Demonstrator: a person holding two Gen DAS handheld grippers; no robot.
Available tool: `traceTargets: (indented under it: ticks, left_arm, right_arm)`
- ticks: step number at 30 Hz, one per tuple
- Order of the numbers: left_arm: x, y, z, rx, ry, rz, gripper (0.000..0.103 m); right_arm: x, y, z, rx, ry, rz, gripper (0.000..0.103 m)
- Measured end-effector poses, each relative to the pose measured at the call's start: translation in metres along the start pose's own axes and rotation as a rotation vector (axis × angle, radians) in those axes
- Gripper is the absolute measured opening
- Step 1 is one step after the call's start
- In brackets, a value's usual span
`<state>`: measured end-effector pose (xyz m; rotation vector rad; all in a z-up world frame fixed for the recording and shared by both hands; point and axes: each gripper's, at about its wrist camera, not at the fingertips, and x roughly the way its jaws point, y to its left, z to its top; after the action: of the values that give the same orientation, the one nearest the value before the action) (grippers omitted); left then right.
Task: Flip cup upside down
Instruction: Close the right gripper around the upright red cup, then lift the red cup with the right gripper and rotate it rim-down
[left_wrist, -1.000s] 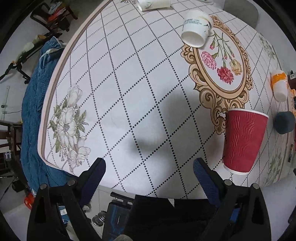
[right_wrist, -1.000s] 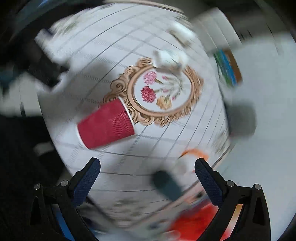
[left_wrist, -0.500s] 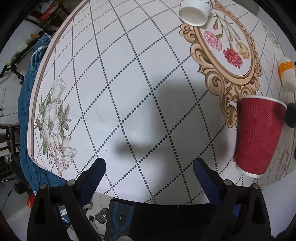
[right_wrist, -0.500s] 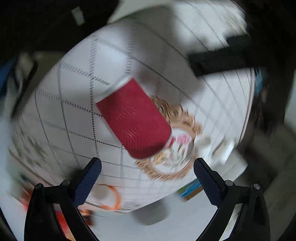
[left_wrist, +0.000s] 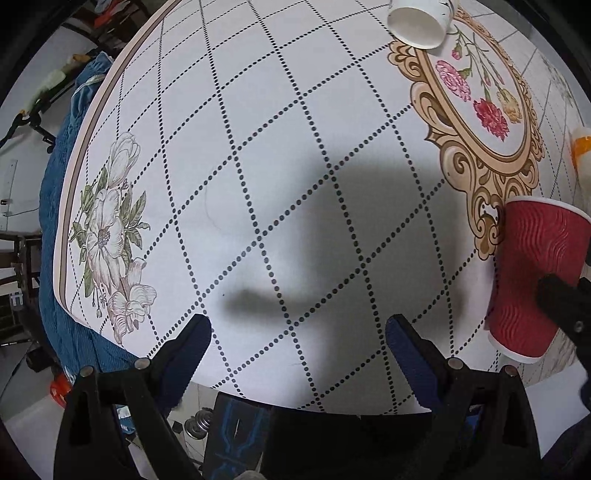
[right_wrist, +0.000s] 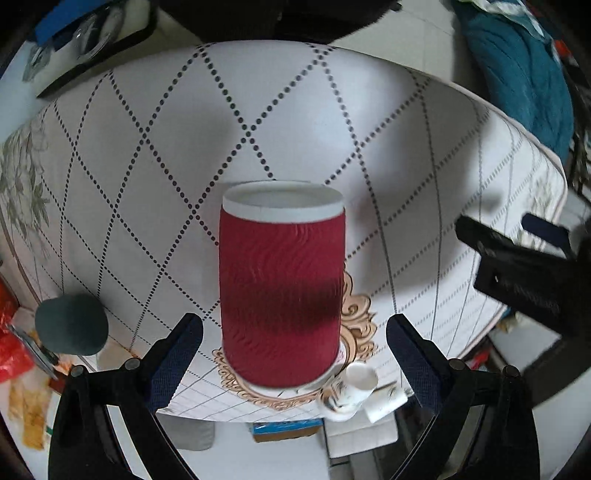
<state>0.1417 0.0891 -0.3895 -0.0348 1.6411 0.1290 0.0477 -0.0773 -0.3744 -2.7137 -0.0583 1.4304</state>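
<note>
Standing on the desk (left_wrist: 258, 155) beside the golden flower ornament, the red ribbed paper cup (right_wrist: 280, 288) lies between the spread fingers of the right gripper (right_wrist: 294, 345), which do not touch it. In the right wrist view the camera seems turned over, so the cup's white base appears at the top. The left gripper (left_wrist: 298, 345) is also spread and holds nothing, hovering over the near desk edge, well apart from the cup (left_wrist: 532, 273). A white paper cup (left_wrist: 419, 22) lies farther away.

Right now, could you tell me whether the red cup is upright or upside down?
Upright: the red cup stands on its narrower base with the wider rim on top, on the table.
</note>
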Motion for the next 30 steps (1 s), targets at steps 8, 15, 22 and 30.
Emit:
traceTargets:
  ticks: [8, 15, 22, 30]
  left_arm:
    - [0.021, 0.019, -0.006, 0.005, 0.017, 0.012, 0.097]
    - [0.026, 0.011, -0.003, 0.021, 0.017, 0.029, 0.097]
    - [0.029, 0.01, 0.005, 0.03, 0.011, 0.039, 0.097]
    - [0.023, 0.013, 0.029, 0.032, 0.011, 0.056, 0.097]
  right_arm:
    - [0.015, 0.004, 0.005, -0.058, -0.013, 0.027, 0.095]
    - [0.032, 0.0, 0.006, -0.068, 0.003, 0.03, 0.079]
    - [0.042, -0.005, 0.0, -0.033, 0.003, 0.026, 0.079]
    - [0.037, -0.022, 0.006, 0.066, 0.011, 0.049, 0.078]
